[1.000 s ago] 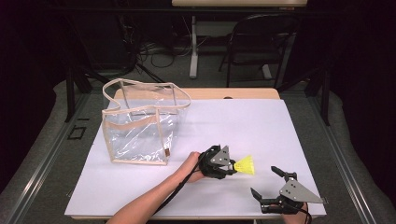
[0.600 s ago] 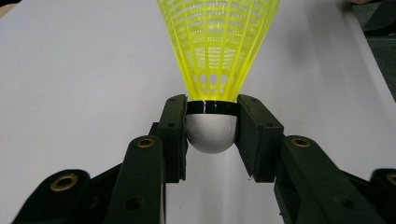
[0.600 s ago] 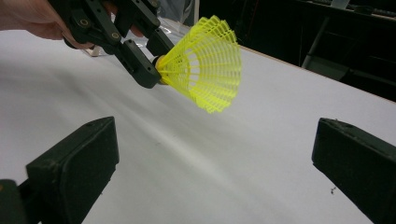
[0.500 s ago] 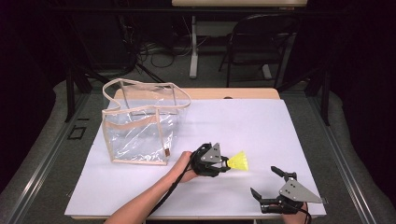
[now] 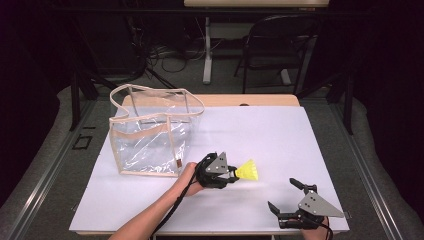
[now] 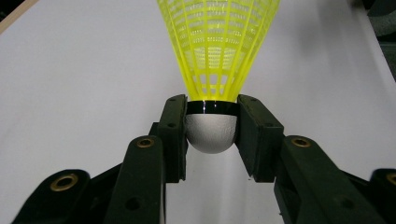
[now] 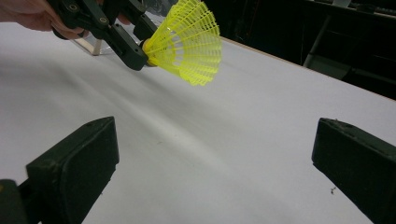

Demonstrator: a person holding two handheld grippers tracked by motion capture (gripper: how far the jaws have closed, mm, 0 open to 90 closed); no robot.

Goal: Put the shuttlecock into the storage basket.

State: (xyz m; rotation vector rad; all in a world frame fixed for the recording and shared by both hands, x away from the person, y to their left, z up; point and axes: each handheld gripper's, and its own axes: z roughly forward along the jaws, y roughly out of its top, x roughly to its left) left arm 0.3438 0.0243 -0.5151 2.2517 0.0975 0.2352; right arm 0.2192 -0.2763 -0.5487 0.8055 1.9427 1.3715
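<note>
A yellow plastic shuttlecock [image 5: 248, 170] hangs just above the white table top [image 5: 280, 135], skirt pointing right. My left gripper [image 5: 234, 174] is shut on its white cork base [image 6: 210, 133], both pads pressing on the cork while the yellow skirt [image 6: 218, 51] flares out ahead. At the table's front right corner my right gripper [image 5: 282, 194] rests open, its jaws [image 7: 215, 163] wide apart with bare table between them. From there I see the shuttlecock [image 7: 187, 42] held by the left gripper at the upper left.
A clear plastic bag [image 5: 150, 132] with beige trim and handles stands open-topped at the table's left, just left of my left hand. Beyond the table are a chair [image 5: 277, 45], cables and dark floor.
My left gripper has carried the shuttlecock a little to the left, toward the clear bag. The right gripper has stayed where it was.
</note>
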